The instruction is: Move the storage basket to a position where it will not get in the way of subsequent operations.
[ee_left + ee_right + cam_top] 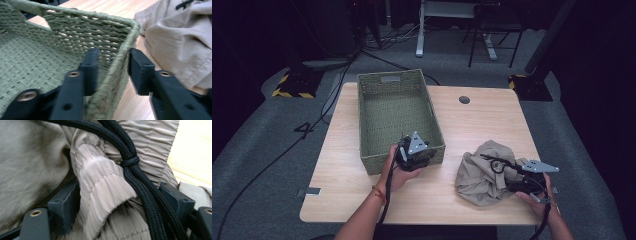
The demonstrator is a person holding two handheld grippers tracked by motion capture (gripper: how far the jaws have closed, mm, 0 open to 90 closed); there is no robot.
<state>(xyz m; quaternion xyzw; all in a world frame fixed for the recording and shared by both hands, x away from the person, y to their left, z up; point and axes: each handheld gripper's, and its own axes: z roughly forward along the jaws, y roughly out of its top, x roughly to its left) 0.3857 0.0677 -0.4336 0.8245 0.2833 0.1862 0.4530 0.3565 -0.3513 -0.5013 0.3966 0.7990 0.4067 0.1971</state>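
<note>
A green woven basket [362,120] stands on the wooden table, its near right corner at my left gripper [414,150]. In the left gripper view the basket's wall [117,72] runs between the jaws of my left gripper [113,53]: one jaw is inside the basket with a gap to the wall, the other is against the rim outside. A crumpled beige garment [482,175] with a black drawstring [497,162] lies to the right. My right gripper [512,177] is closed on its gathered waistband [105,195], and the knotted drawstring [130,161] drapes over one jaw.
The basket is empty inside. The beige garment [180,42] lies close beside the basket's right wall. A round cable hole [464,99] sits in the tabletop at the back. Cables and stand bases lie on the floor beyond the table's far edge.
</note>
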